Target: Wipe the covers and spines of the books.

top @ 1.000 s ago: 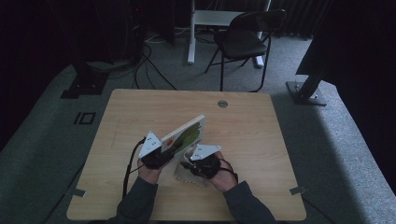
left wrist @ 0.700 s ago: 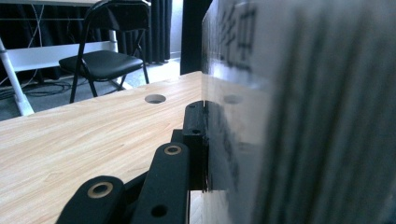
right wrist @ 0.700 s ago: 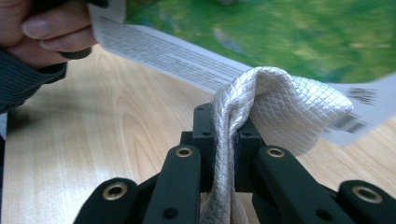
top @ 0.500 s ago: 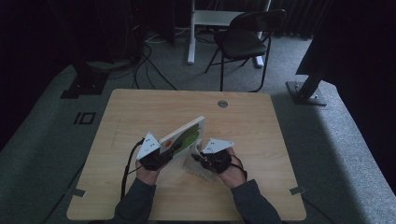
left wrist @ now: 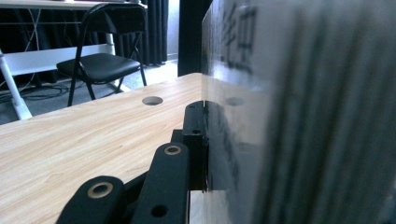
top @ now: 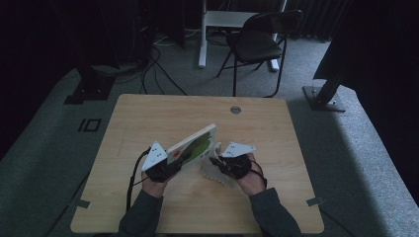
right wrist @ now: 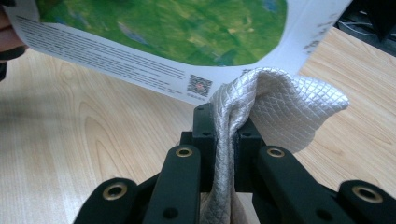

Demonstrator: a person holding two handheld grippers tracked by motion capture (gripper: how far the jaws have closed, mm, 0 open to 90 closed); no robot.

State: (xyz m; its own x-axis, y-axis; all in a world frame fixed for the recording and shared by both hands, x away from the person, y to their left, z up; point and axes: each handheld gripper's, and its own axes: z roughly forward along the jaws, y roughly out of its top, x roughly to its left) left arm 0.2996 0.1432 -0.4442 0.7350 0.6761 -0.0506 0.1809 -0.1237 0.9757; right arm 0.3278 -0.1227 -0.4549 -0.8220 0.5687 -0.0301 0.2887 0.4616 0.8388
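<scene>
A book (top: 193,144) with a green picture on its cover is held tilted on edge above the wooden table (top: 148,118). My left gripper (top: 170,165) is shut on its lower left end; in the left gripper view the book's page edges (left wrist: 299,116) loom at the right, against the jaw. My right gripper (top: 215,162) is shut on a white quilted cloth (top: 216,173) just right of the book. In the right gripper view the cloth (right wrist: 275,107) bunches up between the jaws, with the book's cover (right wrist: 163,32) close behind it.
A round cable hole (top: 235,109) sits near the table's far edge. Beyond the table stand a black folding chair (top: 257,42) and a white desk frame (top: 207,24). Cables (top: 153,54) lie on the floor at the far left.
My right gripper has moved to the right with the cloth, away from the book. The left gripper and book have stayed put.
</scene>
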